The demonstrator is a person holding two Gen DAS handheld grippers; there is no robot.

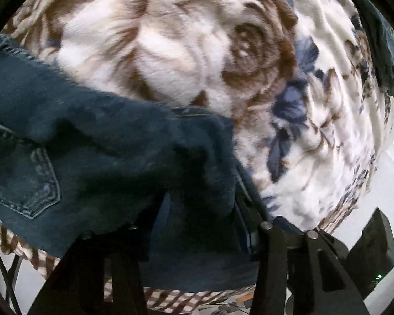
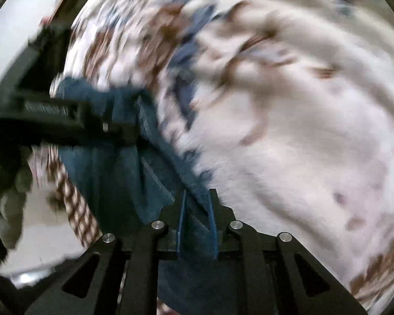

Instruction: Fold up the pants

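Observation:
Dark blue denim pants lie over the near edge of a bed, back pocket at the left, and drape over my left gripper, which is shut on the pants; its fingertips are hidden under the cloth. In the right wrist view the pants hang at the lower left. My right gripper is shut on the pants' edge between its blue pads. The left gripper's black body shows at the left, holding the same cloth. The right wrist view is motion-blurred.
A fluffy white blanket with brown and blue flowers covers the bed. Its checked border hangs over the near edge. More dark cloth lies at the far right. Pale floor shows below the edge.

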